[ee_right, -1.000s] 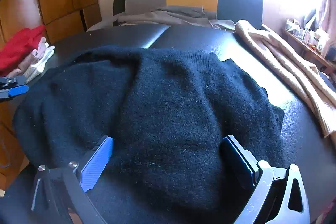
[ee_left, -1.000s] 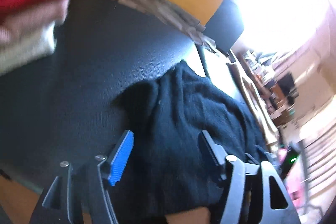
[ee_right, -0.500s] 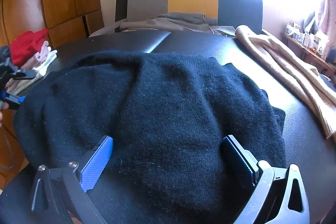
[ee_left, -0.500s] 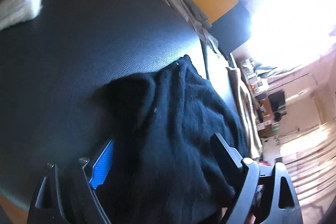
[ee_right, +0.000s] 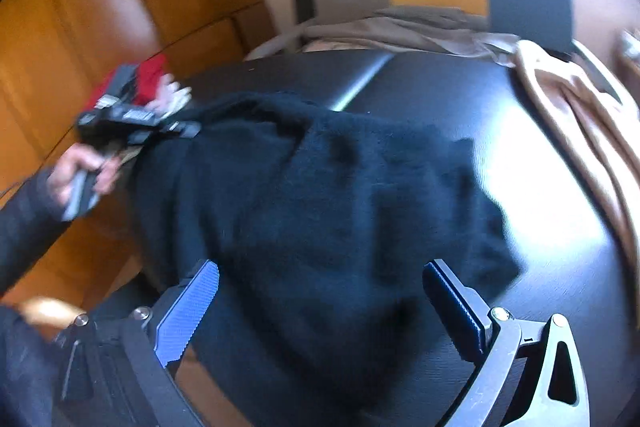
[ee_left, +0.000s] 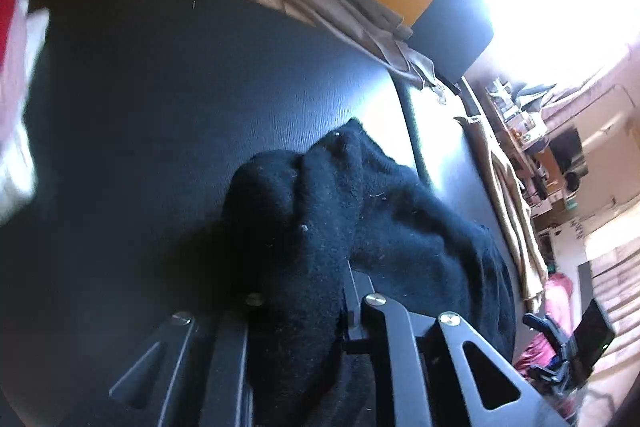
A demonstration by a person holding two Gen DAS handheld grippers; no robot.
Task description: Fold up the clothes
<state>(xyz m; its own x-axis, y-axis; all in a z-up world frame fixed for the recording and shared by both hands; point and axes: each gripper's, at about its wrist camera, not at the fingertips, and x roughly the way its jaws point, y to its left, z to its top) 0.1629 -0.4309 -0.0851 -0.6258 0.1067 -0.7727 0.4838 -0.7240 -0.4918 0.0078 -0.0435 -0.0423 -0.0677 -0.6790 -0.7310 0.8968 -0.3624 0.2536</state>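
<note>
The left gripper (ee_left: 304, 291) has just been closing its jaws, and they now pinch a bunched edge of the black sweater (ee_left: 360, 219), which humps up ahead of them, likely to carry that side over for a fold. The right gripper (ee_right: 320, 307) has its jaws spread wide with the sweater's near hem lying loosely between them, unpressed, probably poised to take hold. The garment sprawls across the black bench (ee_right: 500, 131); beyond the right jaw lies a tan garment (ee_right: 580, 115), waiting its turn.
</note>
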